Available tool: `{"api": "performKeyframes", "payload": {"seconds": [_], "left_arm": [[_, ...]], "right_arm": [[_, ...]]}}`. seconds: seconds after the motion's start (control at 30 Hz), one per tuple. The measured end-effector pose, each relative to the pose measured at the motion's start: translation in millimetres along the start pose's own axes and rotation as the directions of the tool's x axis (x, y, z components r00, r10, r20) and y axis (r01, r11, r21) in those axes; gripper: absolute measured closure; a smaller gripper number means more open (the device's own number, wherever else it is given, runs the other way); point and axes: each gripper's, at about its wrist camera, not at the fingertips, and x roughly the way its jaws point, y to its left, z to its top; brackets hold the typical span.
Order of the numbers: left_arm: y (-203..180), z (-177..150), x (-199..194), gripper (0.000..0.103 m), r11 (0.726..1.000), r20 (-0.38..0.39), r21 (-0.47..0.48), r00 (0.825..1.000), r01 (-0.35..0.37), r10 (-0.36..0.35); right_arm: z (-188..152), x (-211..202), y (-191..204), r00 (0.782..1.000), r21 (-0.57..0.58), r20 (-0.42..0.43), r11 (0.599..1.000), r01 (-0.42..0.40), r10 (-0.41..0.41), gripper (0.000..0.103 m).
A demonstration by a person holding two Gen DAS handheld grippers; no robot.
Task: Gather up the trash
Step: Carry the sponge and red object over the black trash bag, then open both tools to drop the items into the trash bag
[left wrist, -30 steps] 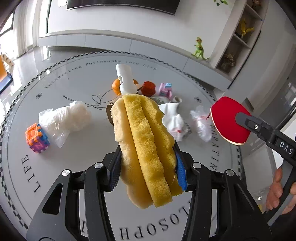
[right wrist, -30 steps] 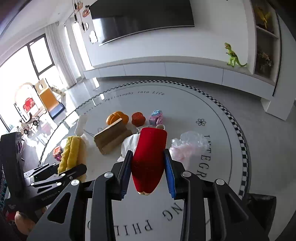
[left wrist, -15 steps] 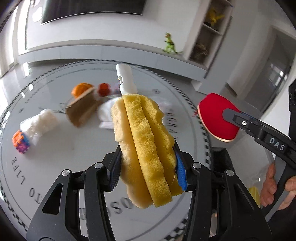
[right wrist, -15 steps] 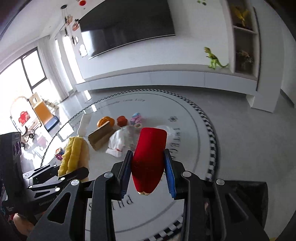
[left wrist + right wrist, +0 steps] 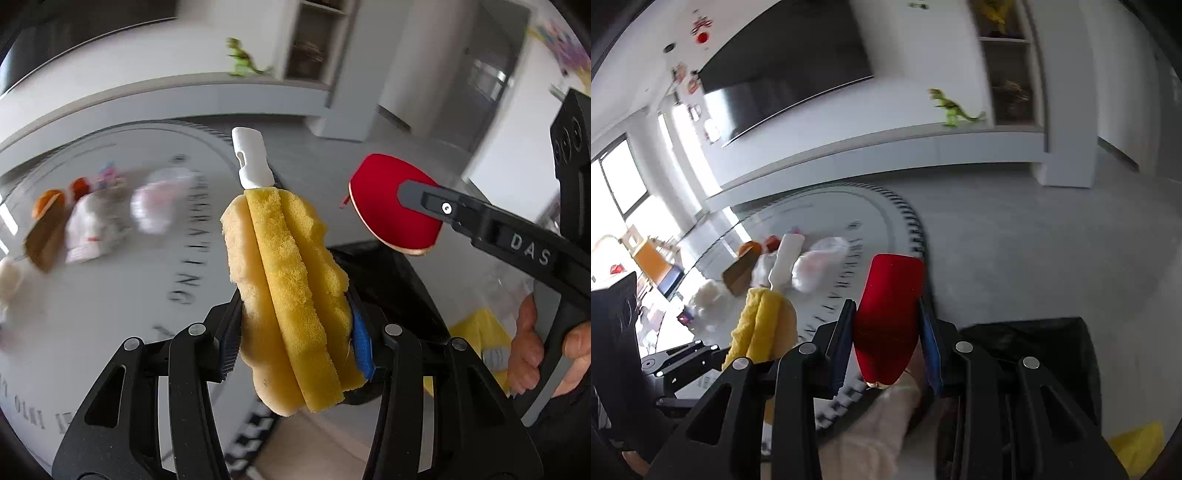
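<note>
My left gripper (image 5: 295, 338) is shut on a yellow sponge mop head (image 5: 291, 291) with a white plastic clip (image 5: 253, 162) at its far end. It also shows at lower left in the right wrist view, where the sponge (image 5: 761, 325) sticks up from the left gripper (image 5: 738, 350). My right gripper (image 5: 884, 314) is shut on a red table tennis paddle (image 5: 890, 314), seen edge-on. In the left wrist view the paddle (image 5: 388, 199) hangs at the right, above a black bag (image 5: 391, 273). Blurred trash lies on the round rug (image 5: 110, 295).
On the rug sit a brown paper bag (image 5: 44, 236), white plastic bags (image 5: 99, 225) and orange items (image 5: 48, 201). The black bag's opening (image 5: 1034, 339) lies just beyond my right gripper. A yellow bag (image 5: 1137, 443) lies beside it. A person's hand (image 5: 524, 350) grips the right handle.
Both views have swung right: the trash pile slid to the left and the black bag came into view under the grippers. Sponge and paddle stay held the same way.
</note>
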Motion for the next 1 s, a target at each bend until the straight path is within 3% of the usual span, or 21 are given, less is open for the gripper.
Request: {"api": "performKeyframes", "payload": {"seconds": [0.27,0.53,0.6,0.63,0.67,0.73,0.87,1.0], "left_arm": [[-62,-6,41,0.055,0.987,-0.088,0.126,0.992,0.098,-0.088],[-112,-15,88,0.053,0.962,-0.195,0.197,0.969,0.188,-0.15],[-121,-15,96,0.049,0.959,-0.209,0.2,0.965,0.203,-0.16],[-126,-13,104,0.032,0.958,-0.221,0.195,0.961,0.211,-0.166],[-129,-12,107,0.008,0.959,-0.222,0.19,0.961,0.209,-0.165],[-129,-7,112,0.006,0.966,-0.205,0.175,0.967,0.19,-0.153],[-122,-7,108,0.006,0.969,-0.197,0.155,0.968,0.19,-0.158],[-108,-10,102,0.006,0.977,-0.184,0.116,0.97,0.18,-0.157]], "right_arm": [[-30,-21,-71,0.993,0.117,-0.019,0.986,0.121,-0.12,0.067],[-63,-20,-129,0.976,0.229,-0.088,0.95,0.214,-0.199,0.067],[-68,-16,-137,0.971,0.249,-0.109,0.94,0.233,-0.211,0.065],[-70,-15,-143,0.968,0.261,-0.119,0.934,0.246,-0.221,0.062],[-71,-14,-149,0.96,0.273,-0.128,0.921,0.276,-0.249,0.047],[-72,-17,-157,0.949,0.288,-0.12,0.904,0.315,-0.292,0.037],[-73,-24,-164,0.951,0.319,-0.102,0.897,0.308,-0.29,0.029],[-75,-22,-160,0.956,0.317,-0.104,0.902,0.293,-0.274,0.029]]}}
